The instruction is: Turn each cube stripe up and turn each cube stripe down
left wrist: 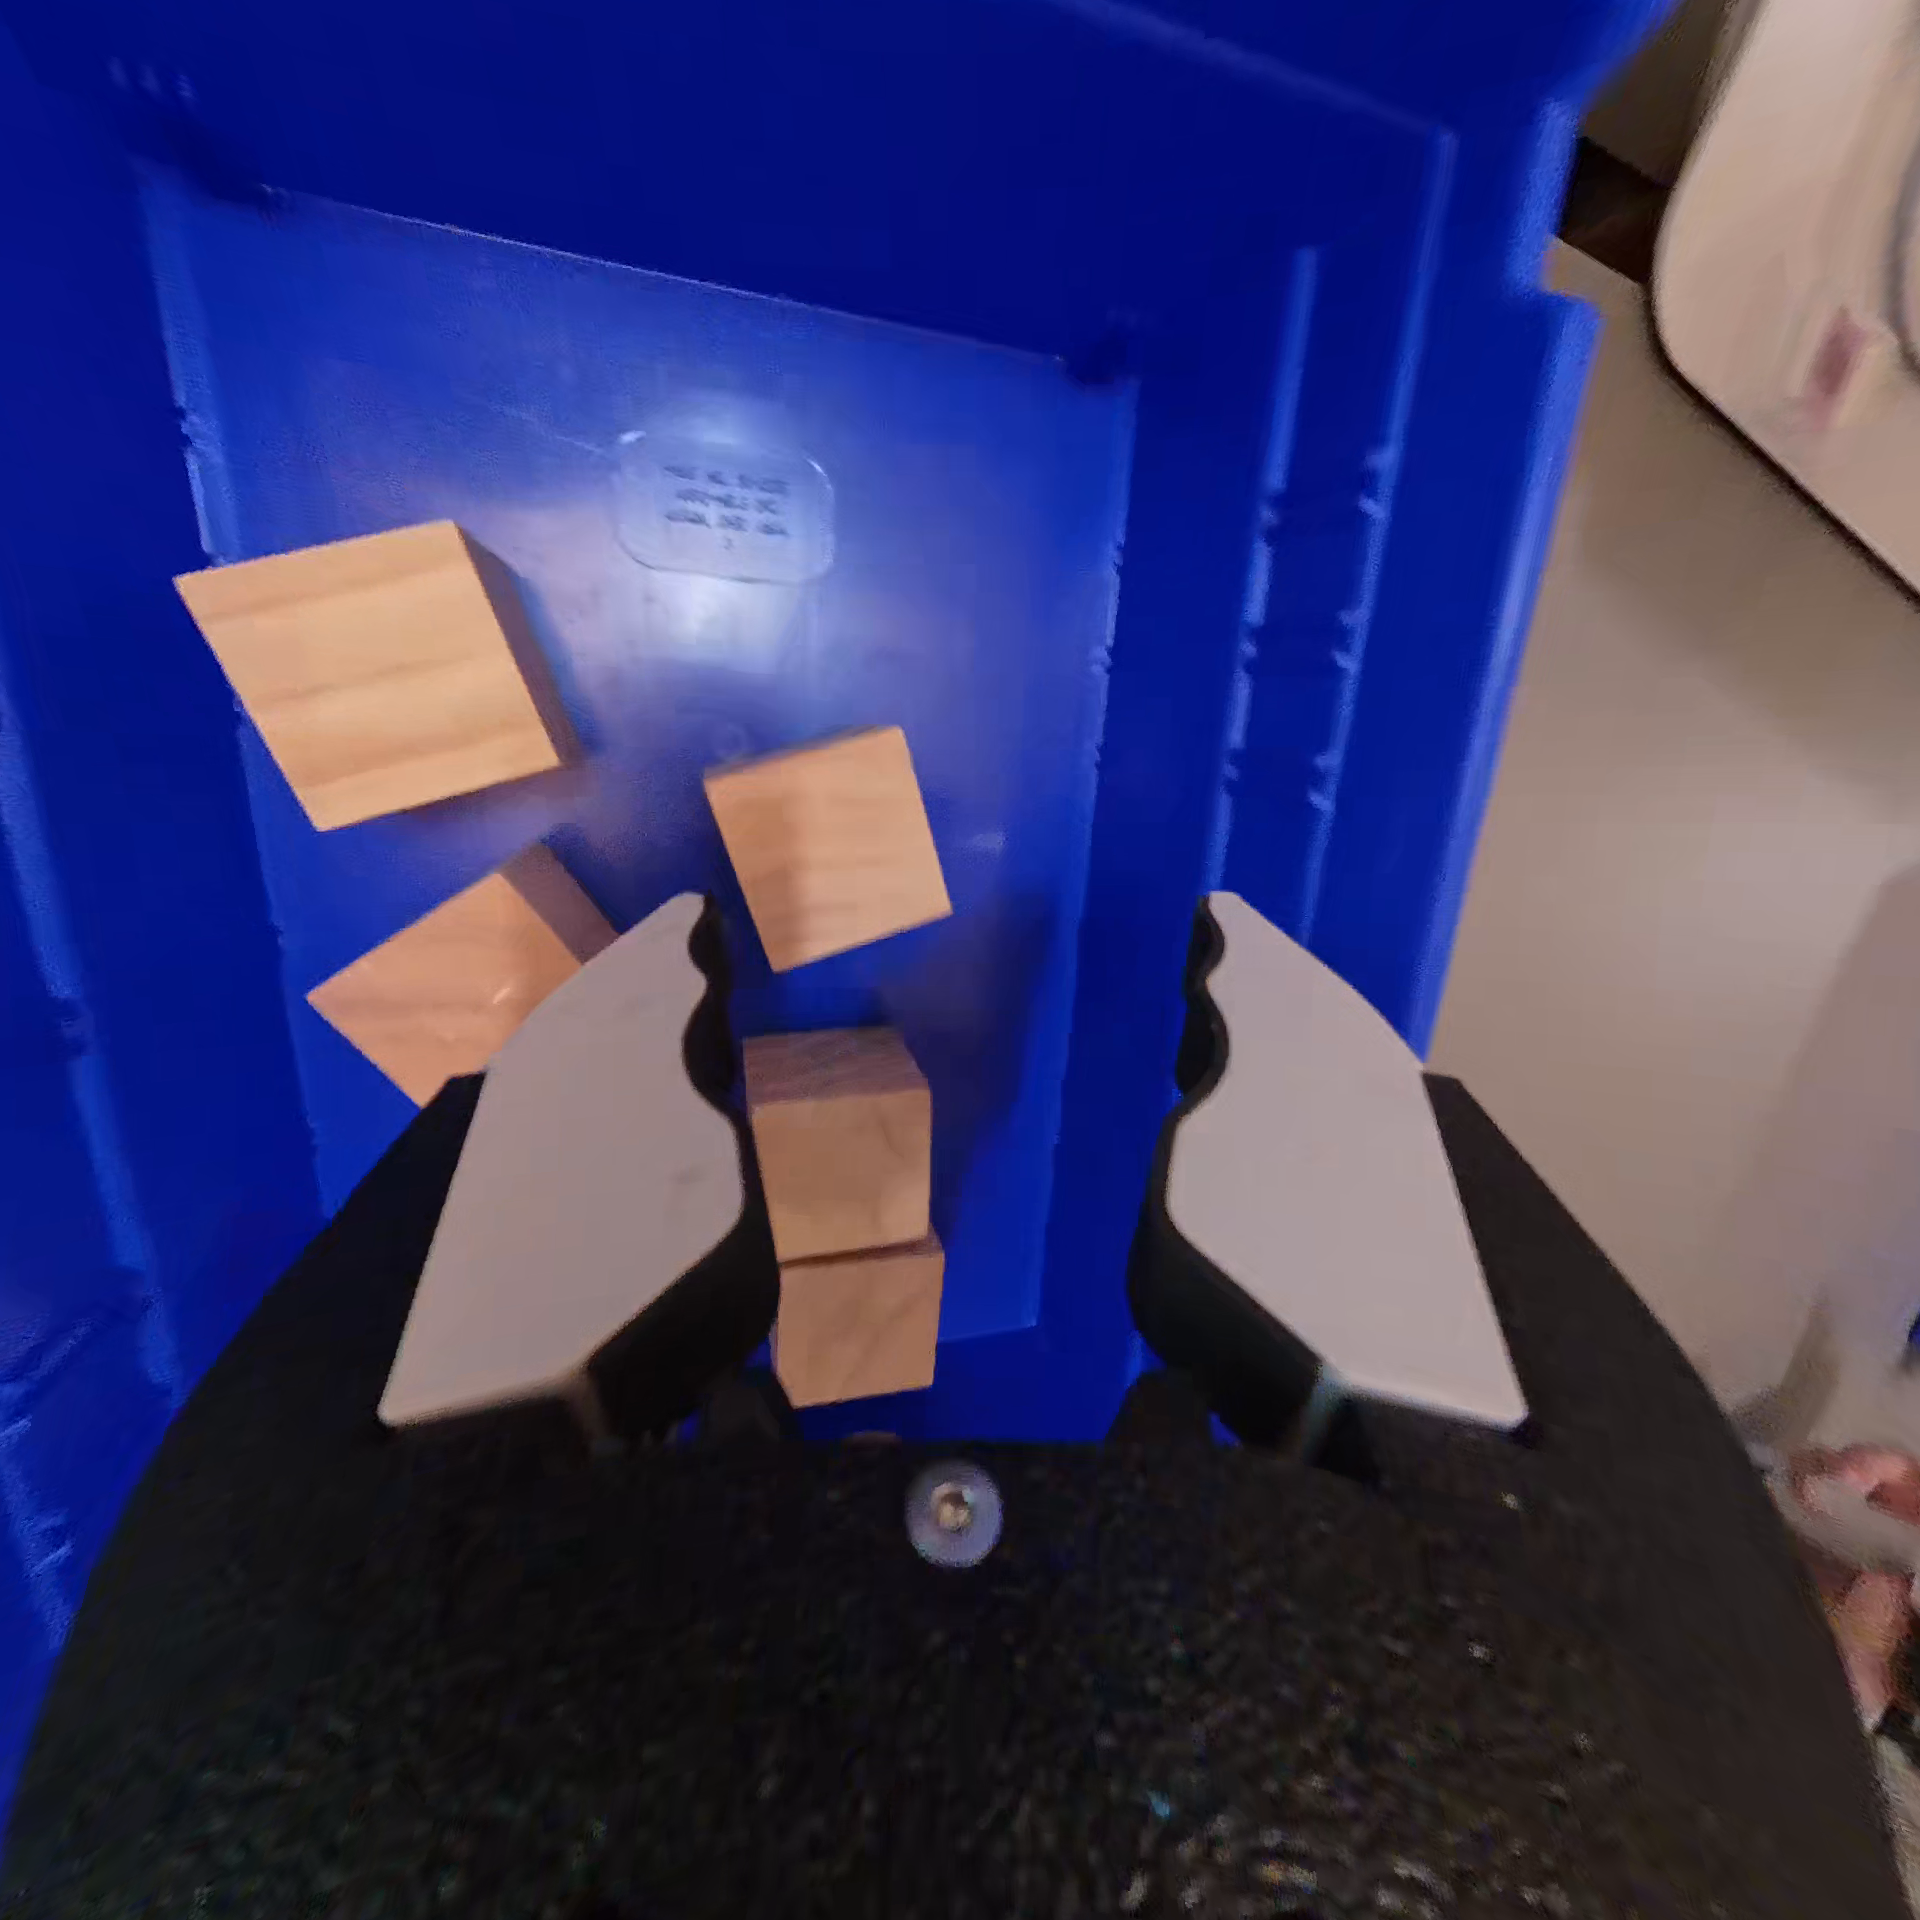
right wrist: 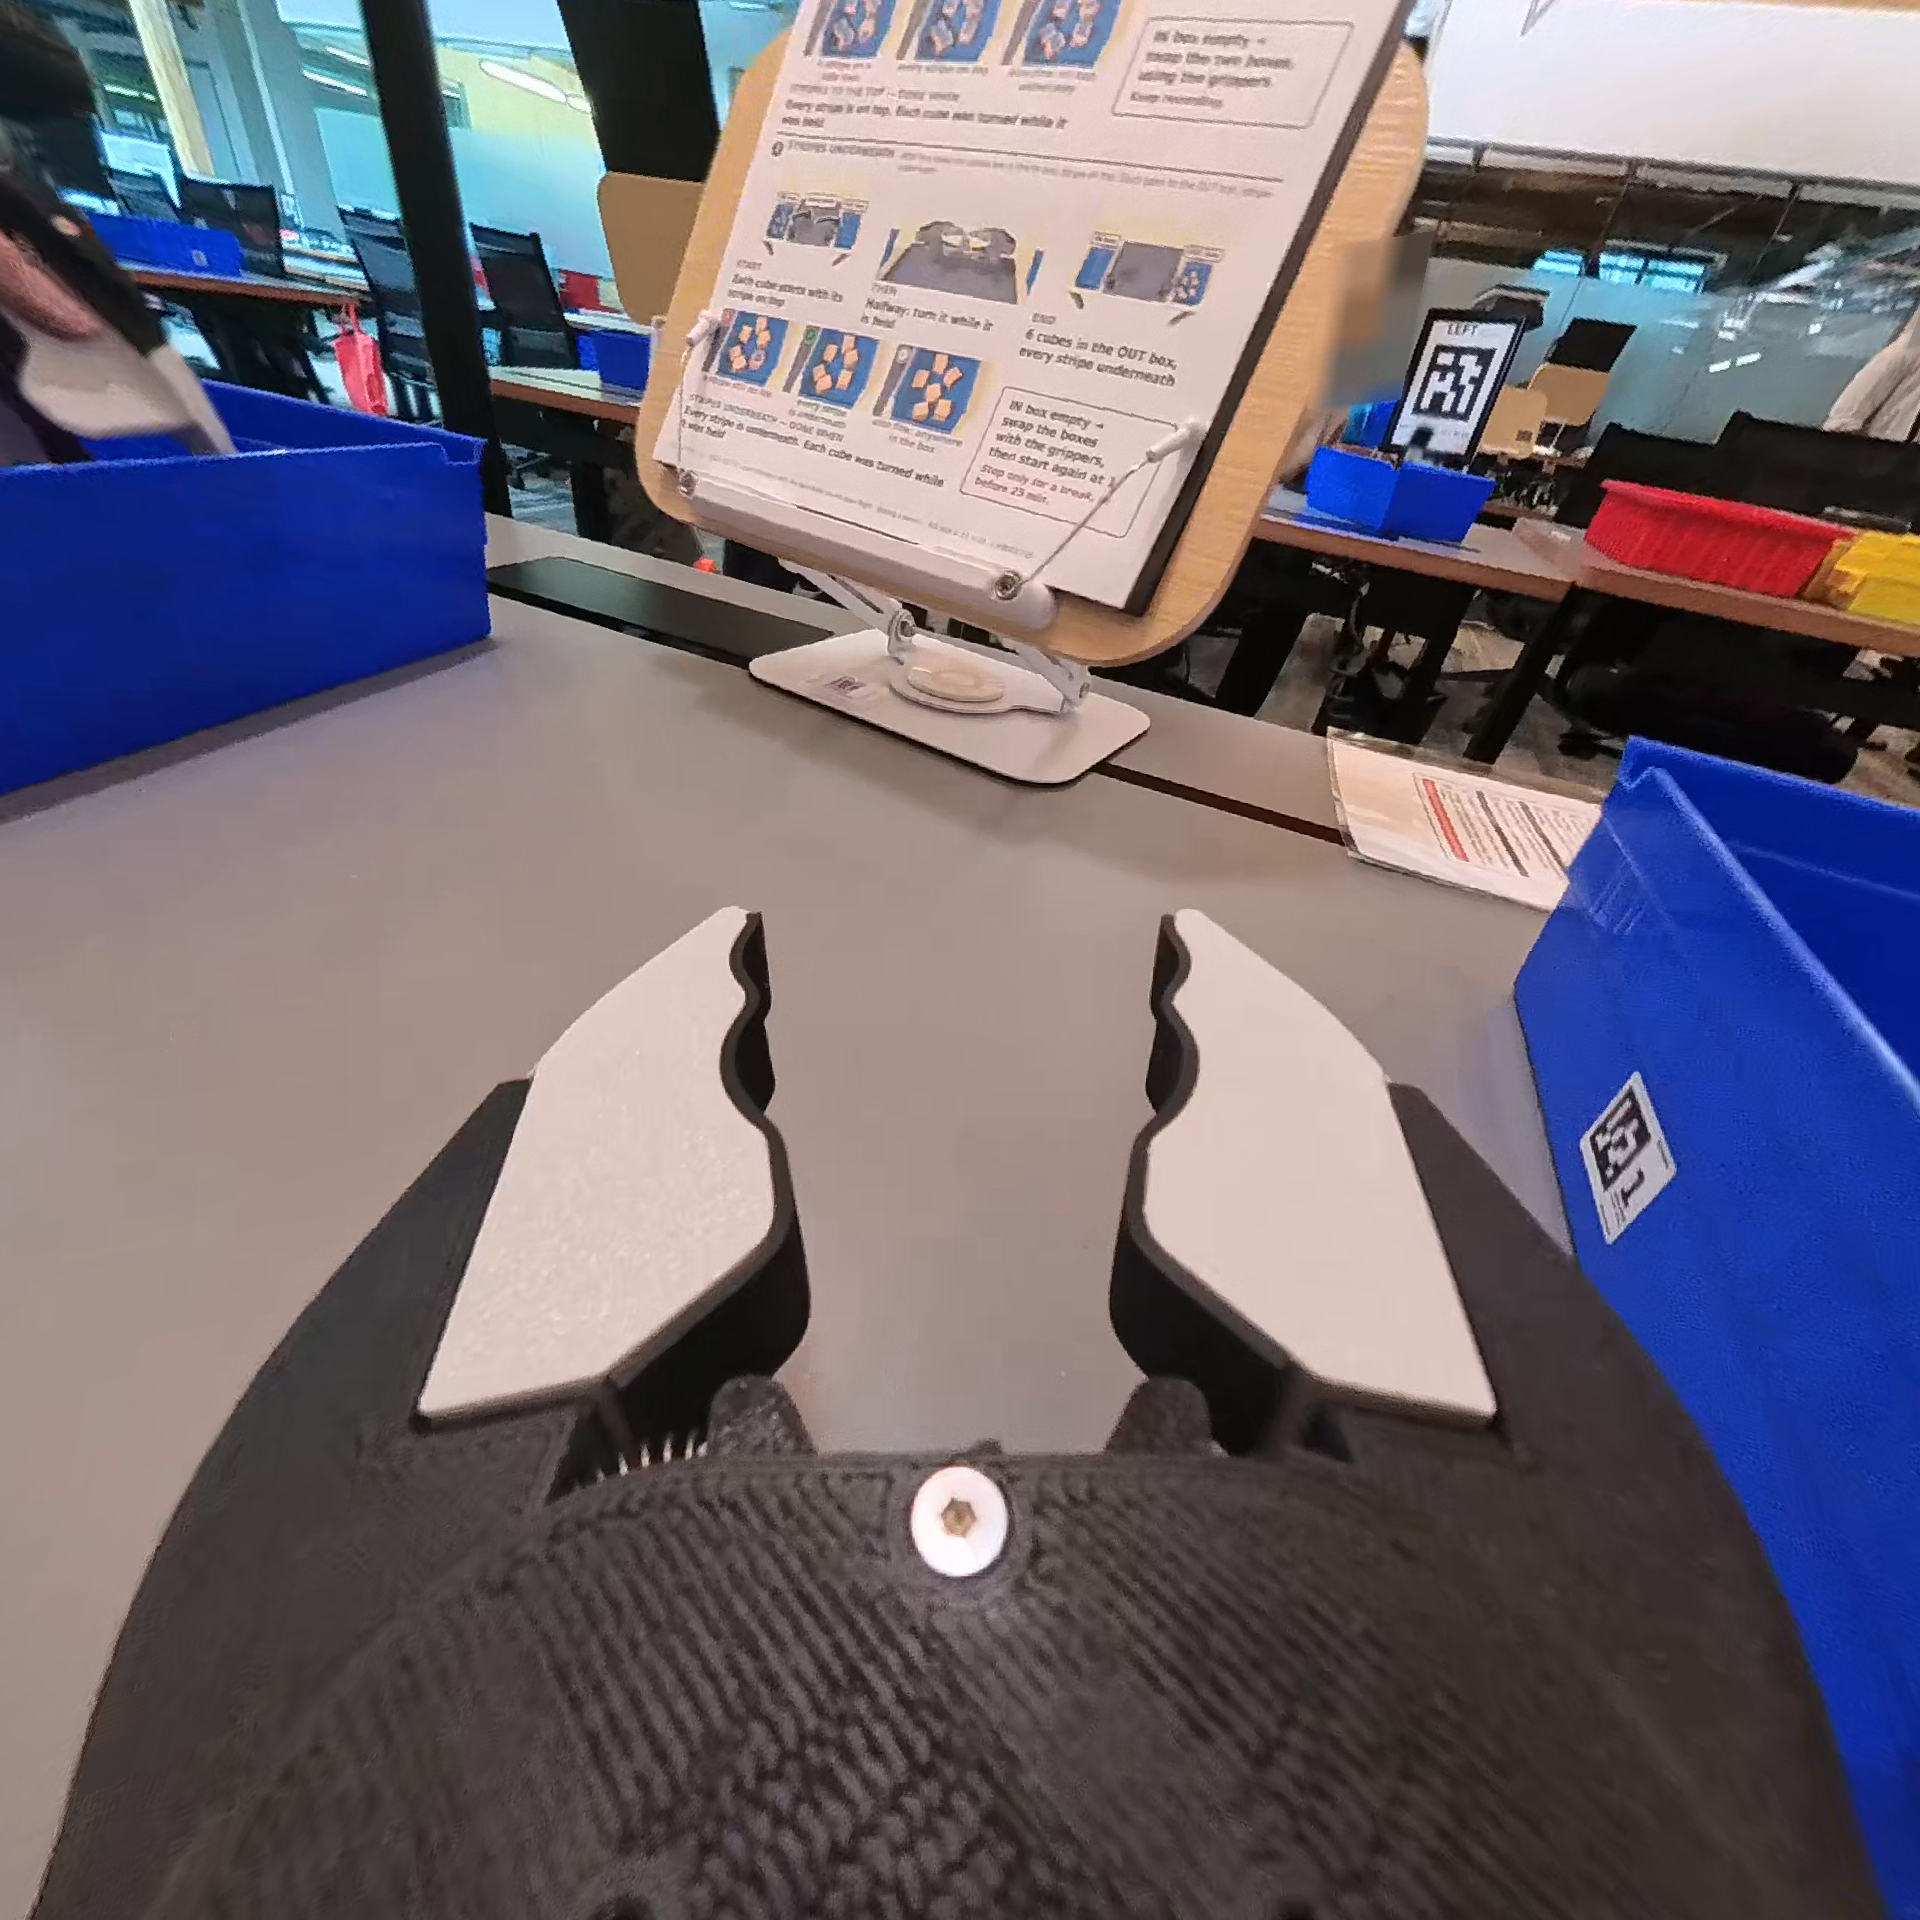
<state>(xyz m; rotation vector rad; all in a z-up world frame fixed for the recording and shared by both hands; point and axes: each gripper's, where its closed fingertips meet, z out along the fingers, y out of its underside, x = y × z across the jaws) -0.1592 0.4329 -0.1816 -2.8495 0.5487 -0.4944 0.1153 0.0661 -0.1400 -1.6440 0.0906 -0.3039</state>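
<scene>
In the left wrist view I look down into a blue bin (left wrist: 1195, 727) that holds several plain wooden cubes; no stripe shows on any face. One cube (left wrist: 374, 670) lies at the upper left, one (left wrist: 826, 847) in the middle, one (left wrist: 447, 997) is partly hidden behind my left finger, and two cubes (left wrist: 842, 1138) (left wrist: 857, 1320) touch each other between the fingers. My left gripper (left wrist: 951, 914) is open and empty above them. My right gripper (right wrist: 961, 925) is open and empty over the grey table (right wrist: 312, 935).
In the right wrist view a blue bin (right wrist: 1745, 1143) with a square code label stands at the right and another blue bin (right wrist: 239, 582) at the left. A tilted stand (right wrist: 1039, 312) with an instruction sheet is ahead. A paper (right wrist: 1475, 831) lies at the table's far right.
</scene>
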